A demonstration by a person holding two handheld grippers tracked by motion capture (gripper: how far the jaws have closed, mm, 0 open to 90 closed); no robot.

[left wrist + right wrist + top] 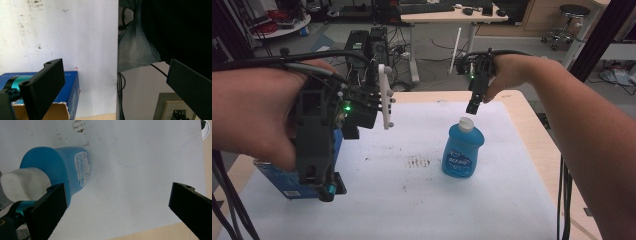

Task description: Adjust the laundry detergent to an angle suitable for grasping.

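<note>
R gripper hangs just above blue bottle, jaws apart, nothing btwn. L gripper over blue box, jaws apart, empty. Bottle upright on desk.

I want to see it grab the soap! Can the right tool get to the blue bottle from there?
Probably yes. The right tool hangs open just above the blue bottle's white cap, with nothing between them.

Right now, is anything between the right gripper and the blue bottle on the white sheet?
Nothing visible. The right gripper hangs open just above and behind the blue bottle, apart from its white cap. In the right gripper view only bare white sheet lies between the jaws. The blue box sits far off, under the left gripper.
</note>
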